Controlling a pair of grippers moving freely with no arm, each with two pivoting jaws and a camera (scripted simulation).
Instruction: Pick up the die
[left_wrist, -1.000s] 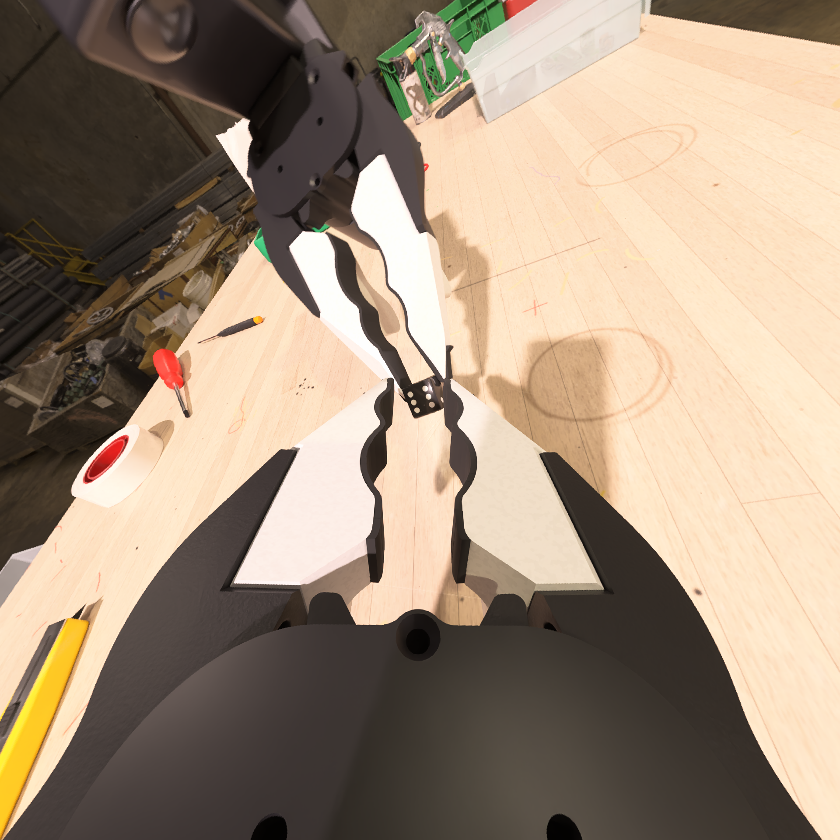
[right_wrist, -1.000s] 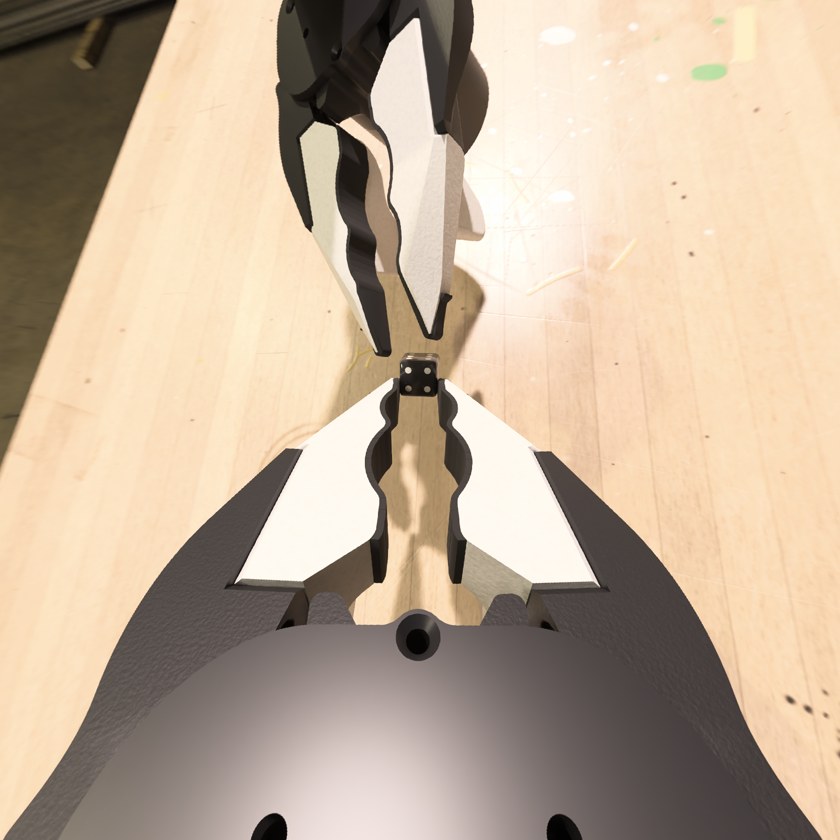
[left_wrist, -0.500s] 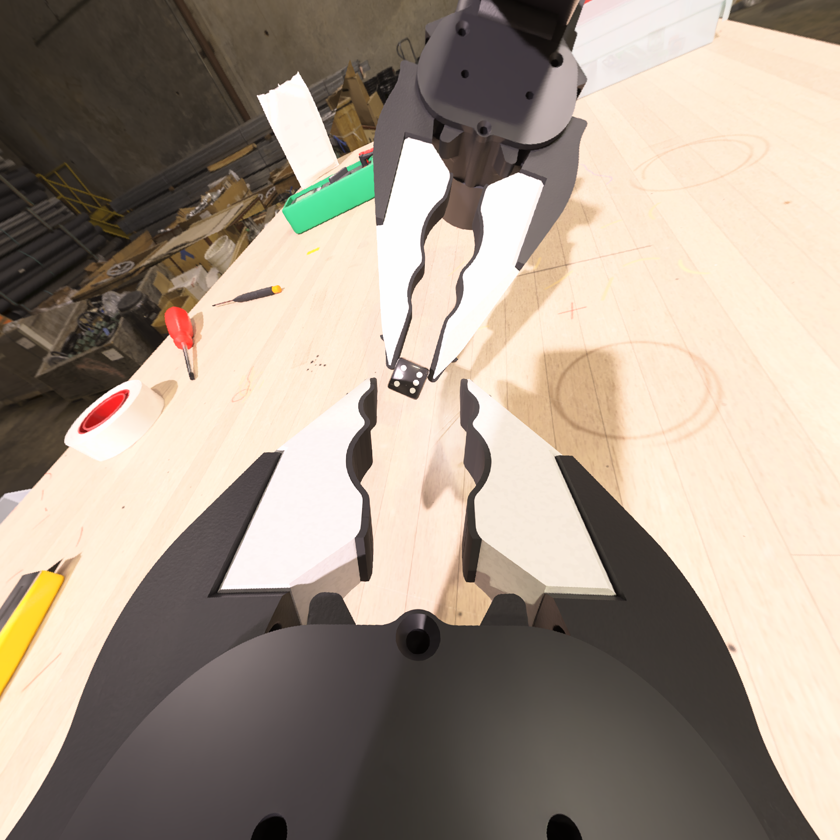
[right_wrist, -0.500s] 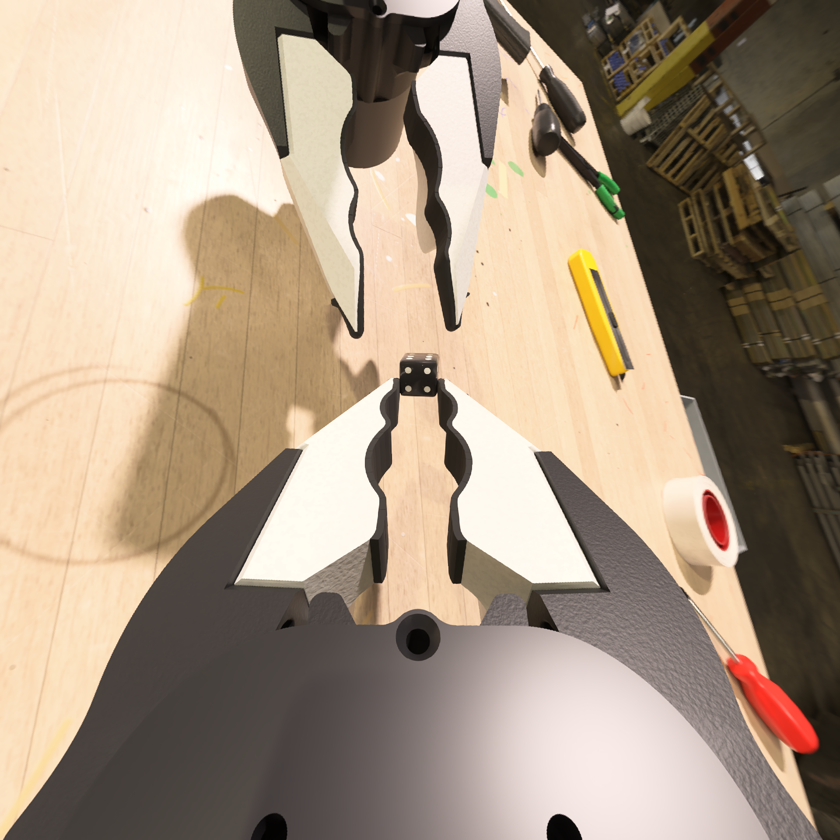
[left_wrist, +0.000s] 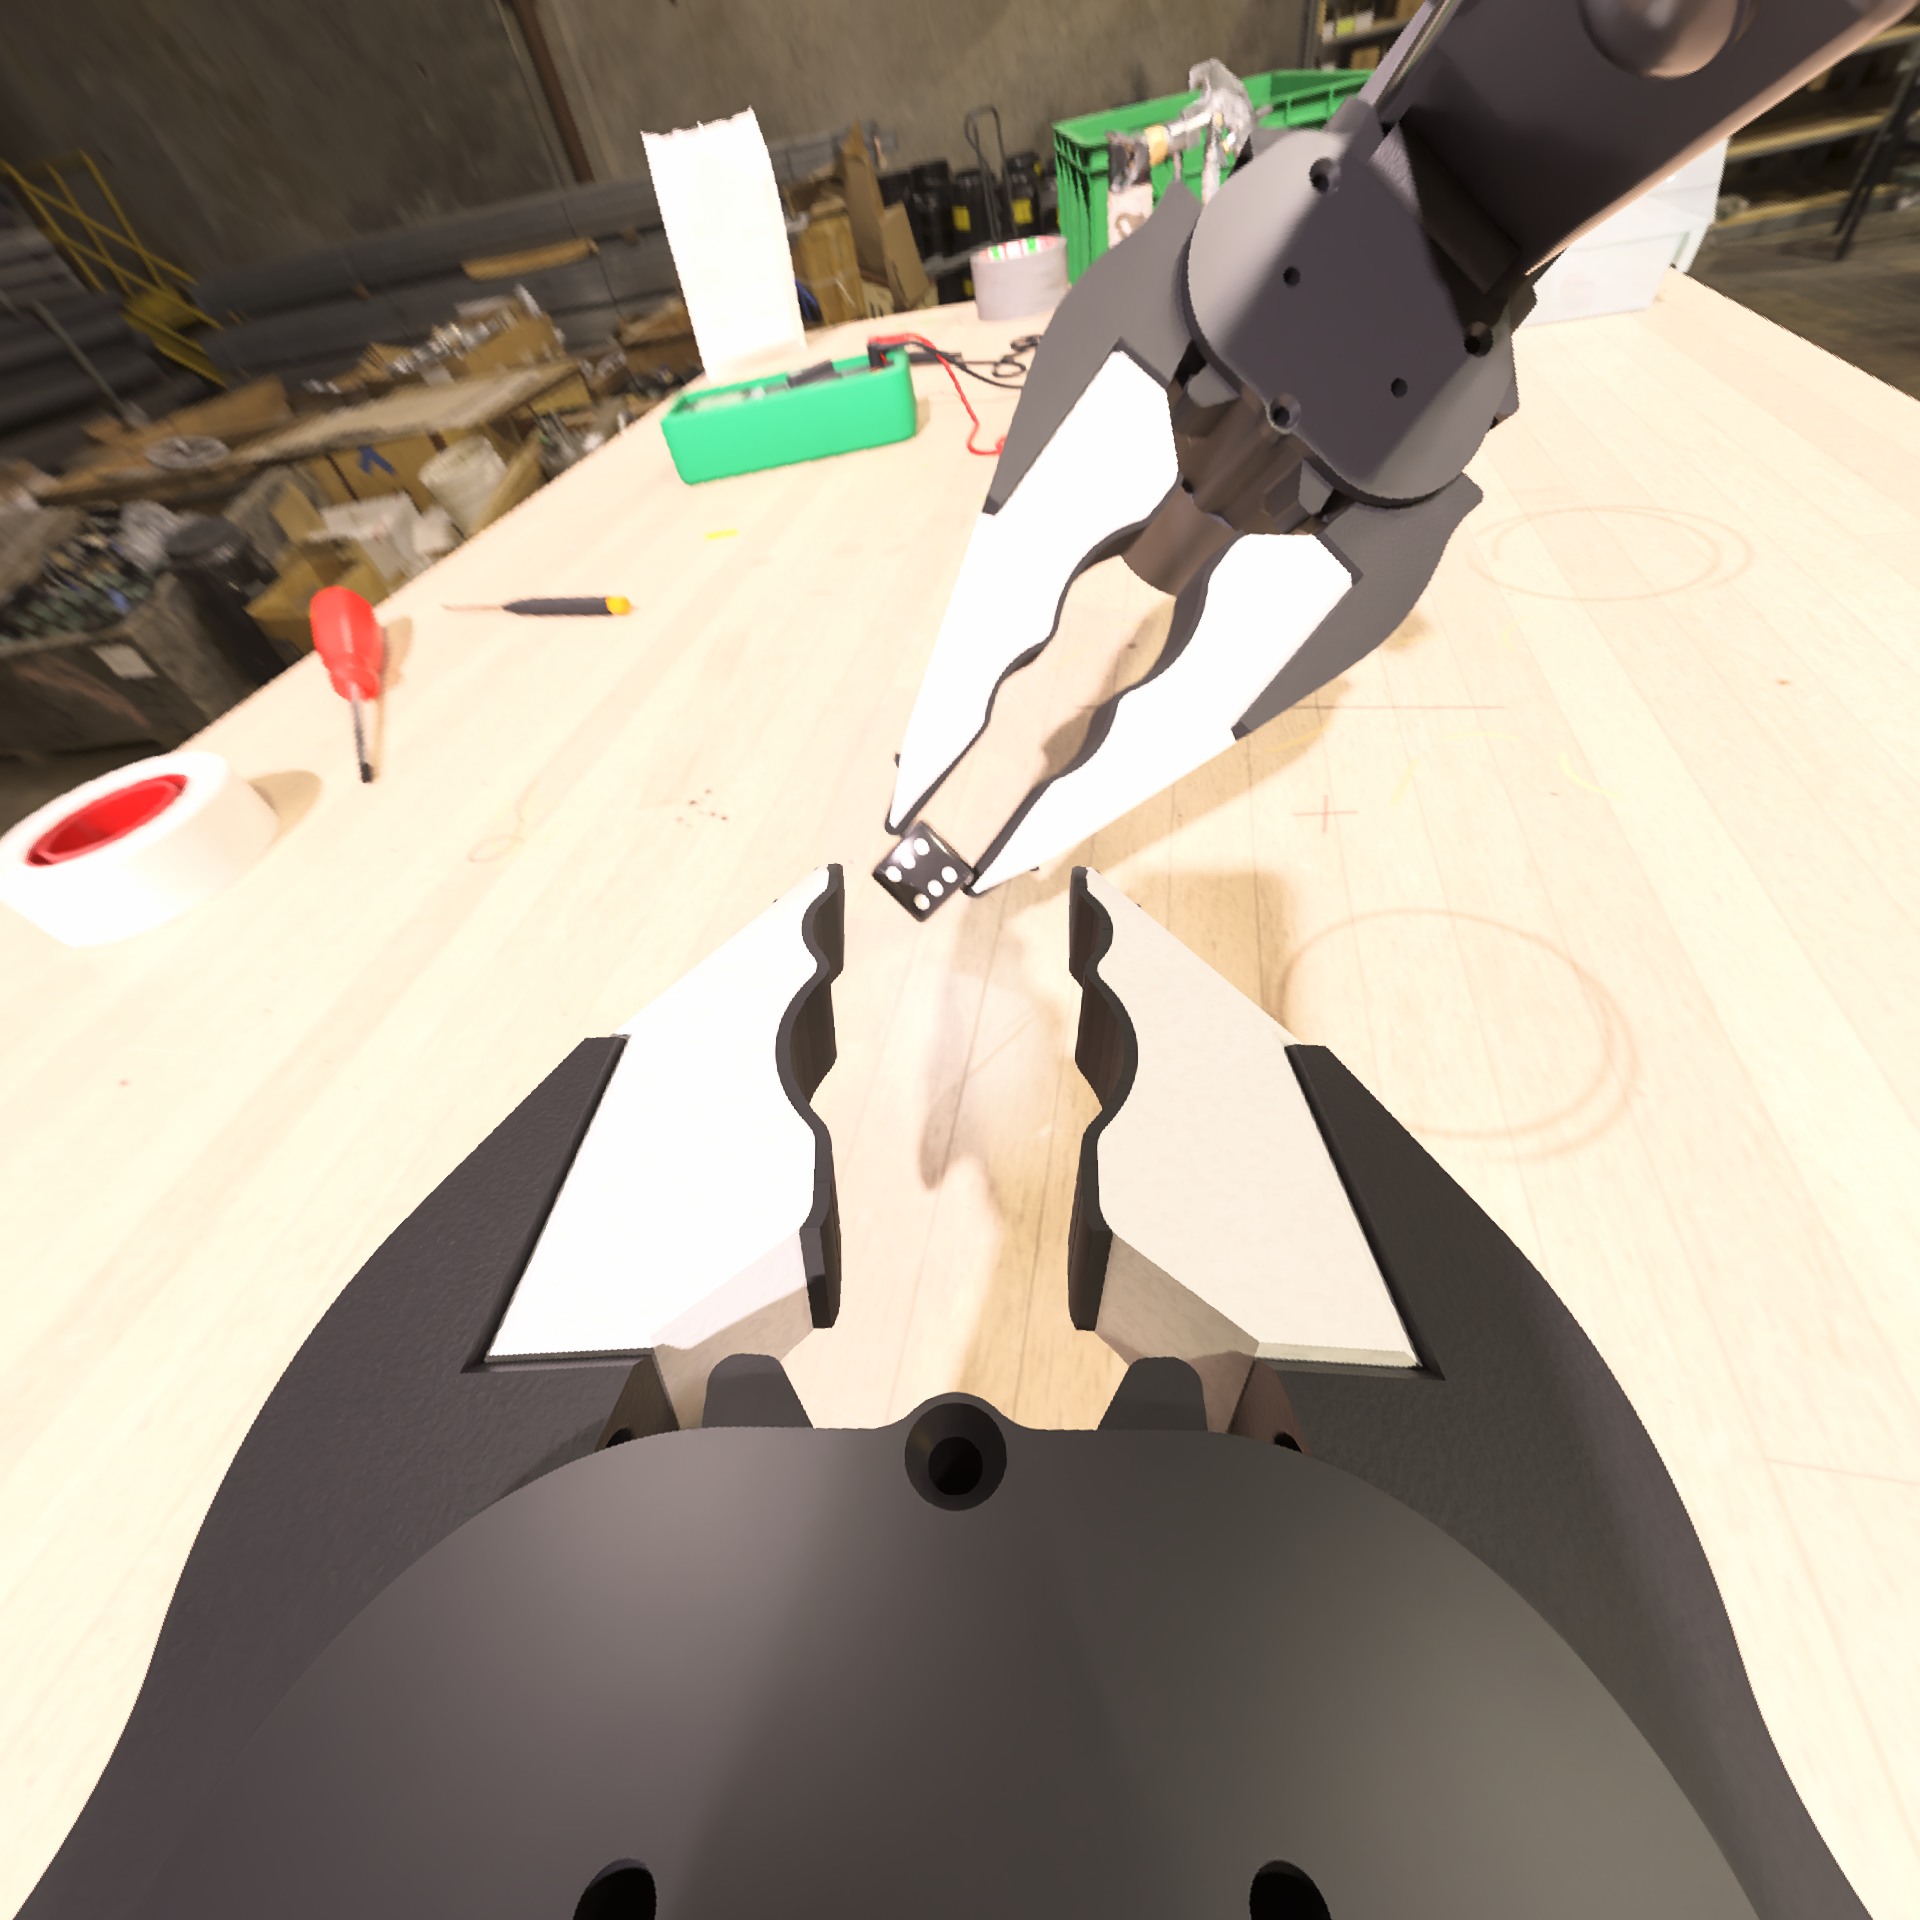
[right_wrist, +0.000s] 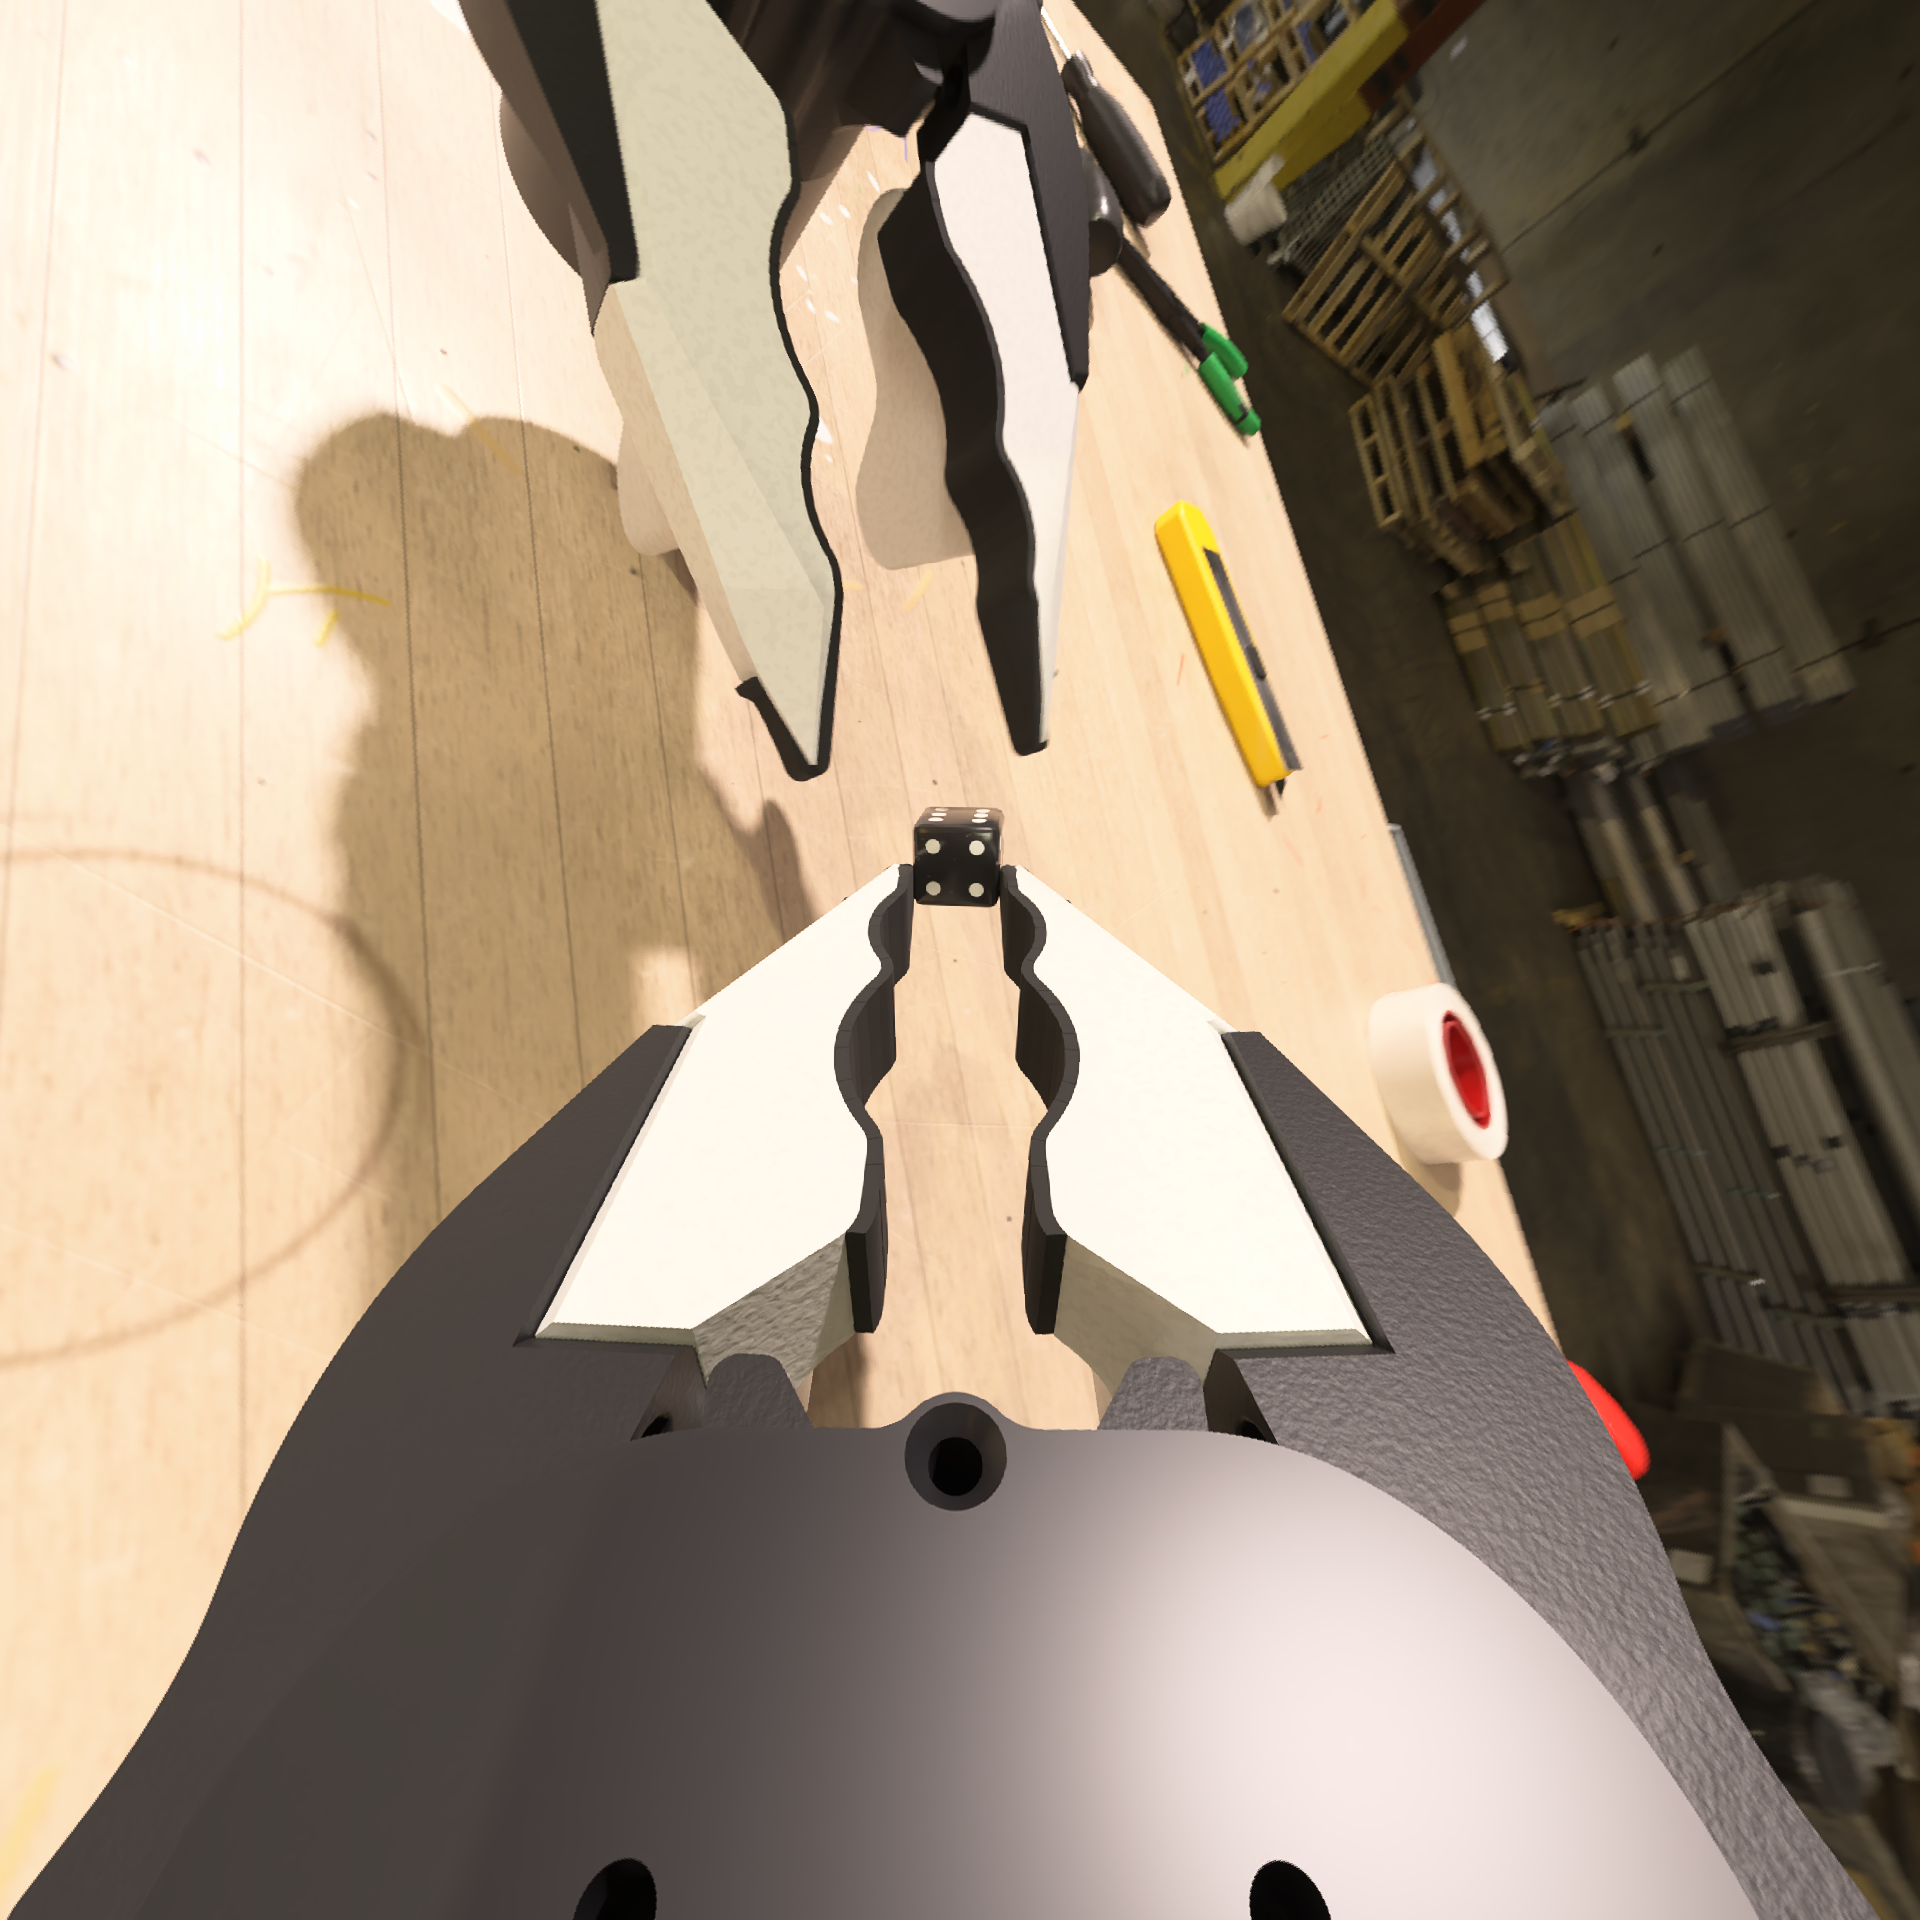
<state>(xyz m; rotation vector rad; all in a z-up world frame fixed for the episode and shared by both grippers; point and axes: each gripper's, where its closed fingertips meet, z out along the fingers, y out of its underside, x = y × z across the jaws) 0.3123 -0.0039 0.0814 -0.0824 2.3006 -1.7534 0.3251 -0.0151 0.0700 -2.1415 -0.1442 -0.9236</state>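
The die (right_wrist: 956, 857) is small and black with white pips. My right gripper (right_wrist: 956, 885) is shut on it, pinching it between its very fingertips above the wooden table (right_wrist: 208, 727). In the left wrist view the die (left_wrist: 923, 871) shows tilted in the right gripper (left_wrist: 937, 854), which reaches in from the upper right. My left gripper (left_wrist: 956, 883) is open and empty, its tips just short of the die and not touching it. It shows in the right wrist view (right_wrist: 914, 753), facing the die from beyond.
A white tape roll with a red core (left_wrist: 135, 842), a red screwdriver (left_wrist: 348, 644) and a thin black screwdriver (left_wrist: 540, 606) lie to the left. A green tray (left_wrist: 795, 416) stands farther back. A yellow utility knife (right_wrist: 1226, 644) lies near the table edge.
My left gripper has opened wider and drawn back from the die, which sat between its tips before. My right gripper has kept hold of the die while swinging around.
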